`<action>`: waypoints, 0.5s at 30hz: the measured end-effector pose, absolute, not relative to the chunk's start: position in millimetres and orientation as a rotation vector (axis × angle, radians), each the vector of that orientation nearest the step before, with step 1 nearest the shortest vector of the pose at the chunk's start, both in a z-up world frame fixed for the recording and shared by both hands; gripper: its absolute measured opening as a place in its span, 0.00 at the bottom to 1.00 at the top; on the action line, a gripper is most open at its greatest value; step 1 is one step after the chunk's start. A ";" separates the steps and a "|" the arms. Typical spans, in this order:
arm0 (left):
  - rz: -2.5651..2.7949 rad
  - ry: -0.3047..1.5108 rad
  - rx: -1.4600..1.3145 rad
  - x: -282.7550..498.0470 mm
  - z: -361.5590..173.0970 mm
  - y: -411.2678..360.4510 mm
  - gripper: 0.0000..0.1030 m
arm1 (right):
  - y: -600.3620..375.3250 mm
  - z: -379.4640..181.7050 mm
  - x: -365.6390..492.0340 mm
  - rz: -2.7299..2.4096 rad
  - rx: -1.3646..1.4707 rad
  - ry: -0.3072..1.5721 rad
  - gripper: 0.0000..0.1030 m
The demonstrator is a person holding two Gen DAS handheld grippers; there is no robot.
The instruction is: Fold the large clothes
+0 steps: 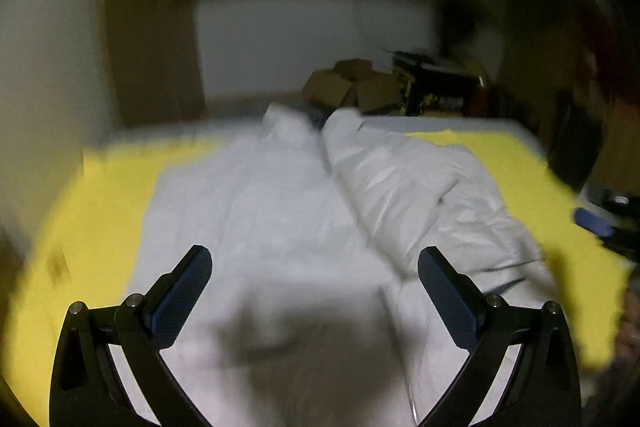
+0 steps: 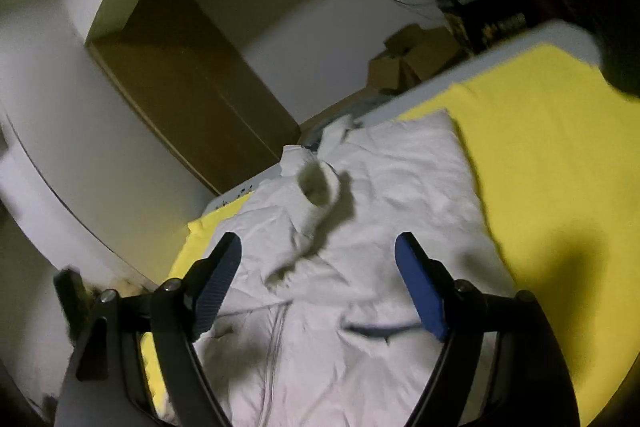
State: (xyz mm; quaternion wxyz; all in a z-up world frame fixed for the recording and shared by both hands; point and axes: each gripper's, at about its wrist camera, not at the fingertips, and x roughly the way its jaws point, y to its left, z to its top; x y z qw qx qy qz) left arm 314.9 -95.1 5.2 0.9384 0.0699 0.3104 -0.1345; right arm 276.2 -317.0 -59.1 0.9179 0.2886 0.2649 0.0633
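From my left wrist, I am looking along my left tongs (image 1: 315, 287), which are standing wide apart with nothing between the pads (image 1: 188, 291). They are hovering over the near part of a white garment (image 1: 256, 211) that is lying on a yellow sheet (image 1: 100, 195) spread over the tabletop (image 1: 460, 123). The picture is smeared by blur. One sleeve (image 1: 404, 179) is lying folded across the garment's right half, running from the far collar end toward me. At the right edge, the blue tip of my right tongs (image 1: 594, 223) is showing over the sheet; from this view I cannot tell how they stand. Beyond the tabletop, brown boxes (image 1: 352, 87) are sitting on the floor next to a dark crate (image 1: 436, 87).

From my right wrist, my right tongs (image 2: 318, 271) are released too, the blue pads (image 2: 420, 291) well apart and pressing on nothing. The garment (image 2: 400, 179) is lying under and ahead of them, crumpled, with a zip line running toward me down its middle. A sleeve (image 2: 316, 203) is lying across its chest, its open cuff facing the camera. The yellow sheet (image 2: 552, 155) is showing wide on the right and as a narrow strip on the left. The boxes (image 2: 408, 59) are sitting past the far edge, and a brown door (image 2: 180, 83) is standing in the wall at left.
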 end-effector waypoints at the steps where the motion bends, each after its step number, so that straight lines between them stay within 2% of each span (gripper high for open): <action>1: -0.288 0.622 0.239 323.6 7.3 -130.7 1.00 | -322.8 -64.1 268.2 0.137 0.619 0.544 0.77; 7: -0.271 0.704 0.655 380.9 -41.1 -267.8 1.00 | -356.9 -69.1 207.4 0.103 0.623 0.495 0.77; 11: -0.217 0.689 0.747 397.5 -59.0 -295.3 1.00 | -381.6 -61.9 178.1 0.066 0.600 0.460 0.77; 15: -0.271 0.777 0.744 408.3 -74.5 -305.0 0.99 | -401.7 -69.1 168.4 0.051 0.621 0.452 0.77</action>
